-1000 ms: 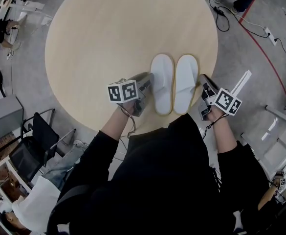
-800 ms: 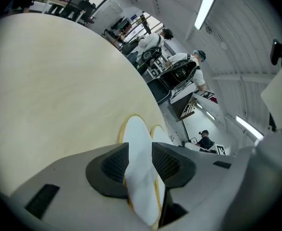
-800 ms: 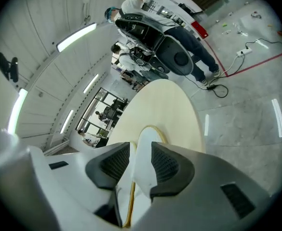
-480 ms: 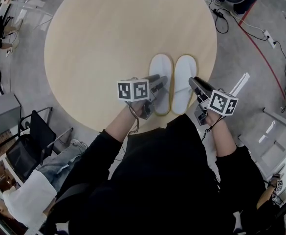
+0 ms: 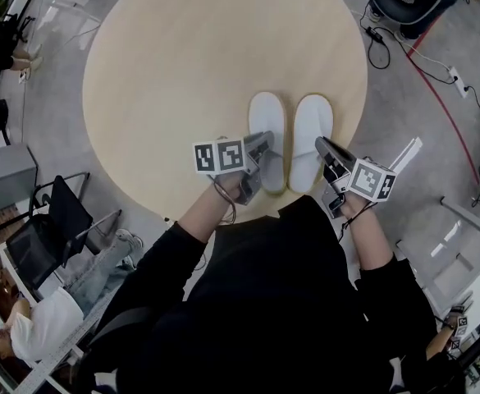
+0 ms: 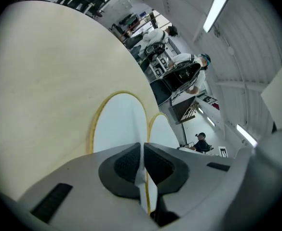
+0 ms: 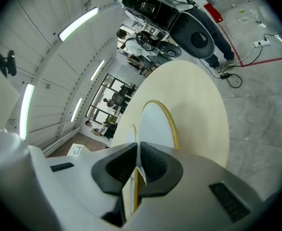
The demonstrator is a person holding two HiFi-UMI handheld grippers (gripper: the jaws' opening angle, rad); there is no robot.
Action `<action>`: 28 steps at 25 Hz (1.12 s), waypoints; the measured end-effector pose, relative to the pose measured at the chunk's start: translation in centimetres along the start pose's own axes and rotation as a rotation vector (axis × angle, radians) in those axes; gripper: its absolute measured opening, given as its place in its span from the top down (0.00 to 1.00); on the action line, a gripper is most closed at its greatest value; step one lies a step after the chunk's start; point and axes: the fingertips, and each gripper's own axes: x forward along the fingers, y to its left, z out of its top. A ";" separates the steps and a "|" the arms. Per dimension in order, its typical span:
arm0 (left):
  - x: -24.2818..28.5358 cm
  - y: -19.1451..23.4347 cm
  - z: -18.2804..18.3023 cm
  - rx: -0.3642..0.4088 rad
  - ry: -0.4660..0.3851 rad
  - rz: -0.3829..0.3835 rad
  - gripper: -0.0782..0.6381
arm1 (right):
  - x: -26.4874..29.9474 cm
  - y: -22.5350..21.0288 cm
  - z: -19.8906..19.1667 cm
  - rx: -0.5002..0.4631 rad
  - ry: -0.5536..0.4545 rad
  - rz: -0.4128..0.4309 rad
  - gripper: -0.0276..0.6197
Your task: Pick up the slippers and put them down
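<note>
Two white slippers with yellow-edged soles lie side by side near the round table's front edge: the left slipper (image 5: 270, 130) (image 6: 119, 124) and the right slipper (image 5: 313, 134) (image 7: 155, 124). My left gripper (image 5: 260, 150) (image 6: 142, 165) sits at the left slipper's near end. Its jaws have just been closing and now pinch a thin white edge of that slipper. At the right slipper's near end, my right gripper (image 5: 322, 148) (image 7: 137, 165) has also just been closing, and a thin white edge of that slipper is held between its pads.
The slippers rest on a round pale wooden table (image 5: 182, 72), whose front edge runs just below both grippers. On the grey floor, a black chair (image 5: 55, 224) stands at the left. Cables (image 5: 436, 72) trail at the right. Another person (image 5: 26, 335) sits at the lower left.
Both grippers moved inward from beside the slippers onto their near ends and shut there. The slippers still lie flat on the table.
</note>
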 end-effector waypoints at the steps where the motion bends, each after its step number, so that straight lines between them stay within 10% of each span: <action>1: -0.7 -0.4 0.4 -0.006 -0.027 -0.011 0.84 | -0.3 0.6 0.4 0.001 -0.008 0.019 0.91; 18: -13.4 -9.6 1.6 -0.018 -0.427 -0.128 0.84 | -4.1 11.9 2.0 -0.095 -0.018 0.291 0.91; 28: -30.3 -6.2 -0.3 -0.070 -0.688 -0.207 0.84 | 1.0 23.5 -6.1 -0.230 0.071 0.350 0.91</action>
